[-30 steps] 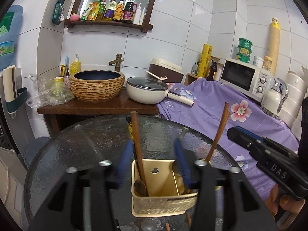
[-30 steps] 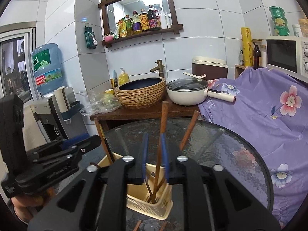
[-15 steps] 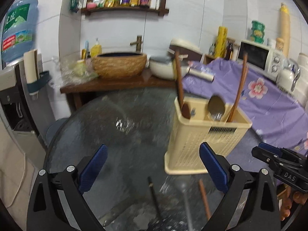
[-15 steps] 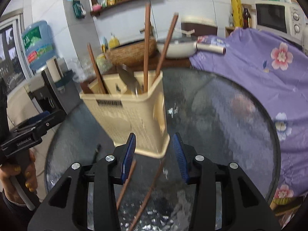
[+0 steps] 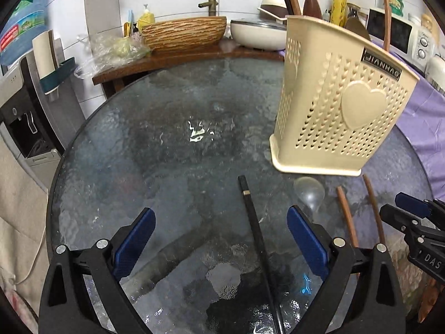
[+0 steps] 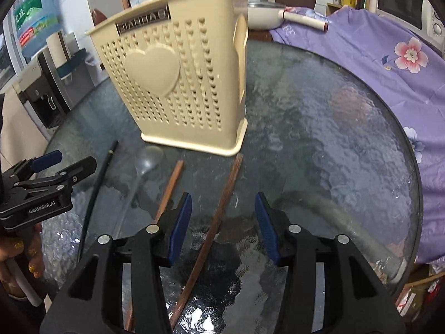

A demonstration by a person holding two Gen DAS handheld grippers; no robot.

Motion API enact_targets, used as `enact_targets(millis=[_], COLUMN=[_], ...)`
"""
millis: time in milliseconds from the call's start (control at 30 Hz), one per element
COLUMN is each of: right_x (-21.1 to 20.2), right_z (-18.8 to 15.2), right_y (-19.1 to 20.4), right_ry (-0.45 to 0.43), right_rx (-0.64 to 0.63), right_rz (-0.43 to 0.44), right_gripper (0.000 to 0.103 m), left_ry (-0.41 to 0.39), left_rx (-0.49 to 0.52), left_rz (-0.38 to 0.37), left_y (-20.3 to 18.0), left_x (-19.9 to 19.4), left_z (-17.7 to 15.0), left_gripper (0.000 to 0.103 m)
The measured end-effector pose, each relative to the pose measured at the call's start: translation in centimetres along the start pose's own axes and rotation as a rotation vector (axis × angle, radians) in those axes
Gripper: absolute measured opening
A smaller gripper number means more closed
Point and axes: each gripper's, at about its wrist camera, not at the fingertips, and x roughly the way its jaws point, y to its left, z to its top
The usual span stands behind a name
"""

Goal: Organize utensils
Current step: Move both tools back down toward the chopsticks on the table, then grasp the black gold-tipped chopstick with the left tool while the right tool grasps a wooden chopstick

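A cream perforated utensil holder (image 5: 339, 100) (image 6: 180, 83) stands on the round glass table (image 5: 167, 139) with several wooden utensils upright in it. In front of it lie a black chopstick (image 5: 256, 228) (image 6: 94, 192), a clear plastic spoon (image 5: 308, 192) (image 6: 144, 164) and two brown wooden chopsticks (image 6: 222, 208) (image 6: 168, 189). My left gripper (image 5: 219, 239) is open and empty, low over the table with the black chopstick between its fingers. My right gripper (image 6: 224, 222) is open and empty, straddling one brown chopstick.
Behind the table are a wooden counter with a woven basin (image 5: 183, 32) and a white pan (image 5: 256, 34). A purple flowered cloth (image 6: 389, 55) covers the surface to the right, with a microwave (image 6: 406, 2). A water dispenser (image 5: 25, 83) stands at the left.
Both grippers have dropped from above the holder down to the table in front of it. The right gripper let go of a utensil in the holder and opened wide; the left stayed open.
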Motion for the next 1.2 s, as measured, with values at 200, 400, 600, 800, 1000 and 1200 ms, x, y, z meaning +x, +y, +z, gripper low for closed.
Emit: enact_targets(millis=[200, 400, 600, 800, 1000, 1200], right_x=[1.4, 1.7, 1.7, 1.9, 2.2, 2.7], right_z=[0.1, -0.1, -0.2, 0.1, 0.6, 1.2], right_y=[-0.2, 0.3, 1.0, 1.3, 1.5, 1.4], right_ry=[0.041, 0.037, 0.029, 0.023, 0.023, 0.022], right_rx=[0.014, 0.011, -0.003, -0.01, -0.006, -0.002], right_rz=[-0.008, -0.02, -0.041, -0.058, -0.071, -0.091], right_gripper=[0.048, 0.048, 0.048, 0.048, 0.045, 0.035], left_ry=[0.014, 0.02, 0.017, 0.022, 0.032, 0.059], left_rx=[-0.005, -0.016, -0.026, -0.02, -0.016, 0.007], left_rz=[-0.006, -0.009, -0.009, -0.011, -0.01, -0.003], left_y=[-0.1, -0.5, -0.5, -0.8, -1.2, -1.7], left_x=[0.6, 0.8, 1.0, 1.1, 1.4, 2.4], left_z=[-0.1, -0.3, -0.4, -0.3, -0.4, -0.2], left_gripper=[0.091, 0.091, 0.09, 0.087, 0.078, 0.063])
